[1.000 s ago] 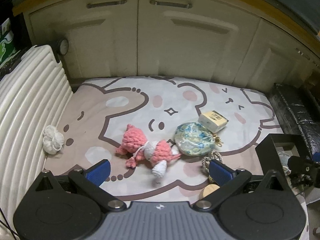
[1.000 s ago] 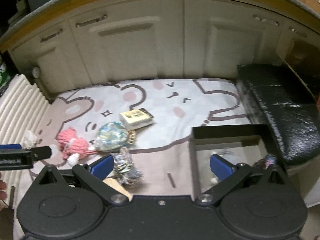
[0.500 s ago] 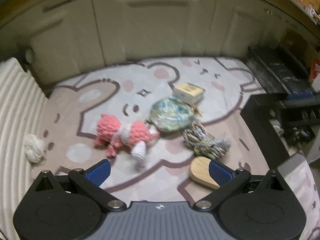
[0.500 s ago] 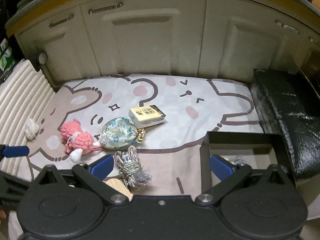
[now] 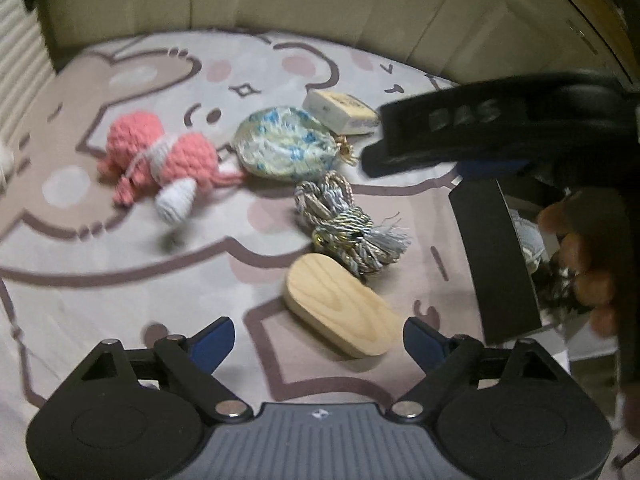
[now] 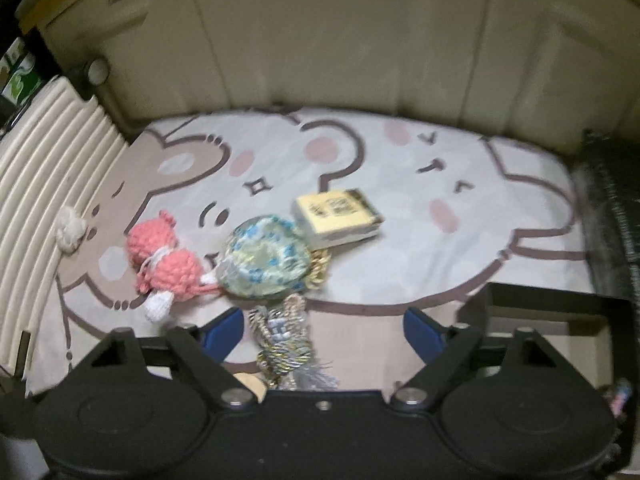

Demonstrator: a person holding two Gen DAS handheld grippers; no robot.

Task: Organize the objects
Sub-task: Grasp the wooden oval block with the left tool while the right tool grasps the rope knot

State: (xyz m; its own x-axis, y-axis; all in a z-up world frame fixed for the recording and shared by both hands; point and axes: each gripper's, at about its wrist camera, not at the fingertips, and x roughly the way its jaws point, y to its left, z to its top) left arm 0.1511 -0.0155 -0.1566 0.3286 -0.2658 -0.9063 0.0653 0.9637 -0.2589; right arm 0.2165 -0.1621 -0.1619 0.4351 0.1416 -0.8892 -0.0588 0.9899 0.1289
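A cartoon-printed mat [image 6: 400, 216] carries everything. At its right edge sits a black box [image 5: 496, 256], which already holds a few small items, too dim to name, so sorting appears begun. Most objects are not yet in it, clustered near the mat's middle: a pink crochet doll [image 6: 164, 260], a blue floral pouch [image 6: 266, 258] touching it, a yellow box [image 6: 338, 216] behind the pouch, a braided cord bundle [image 5: 348, 224] and a wooden oval [image 5: 340, 304] toward the near edge, and a small white knit ball [image 6: 70, 228] alone by the left edge.

The left gripper [image 5: 318, 338] is closing, its jaws spread on either side of the oval without pressing it. The right gripper [image 6: 322, 332] is closing around the cord, not yet pinching.

Only the left view shows the right tool's body, the person's hand [image 5: 580, 264] and the whole oval; only the right view shows the knit ball fully and the ribbed white panel [image 6: 48, 184].
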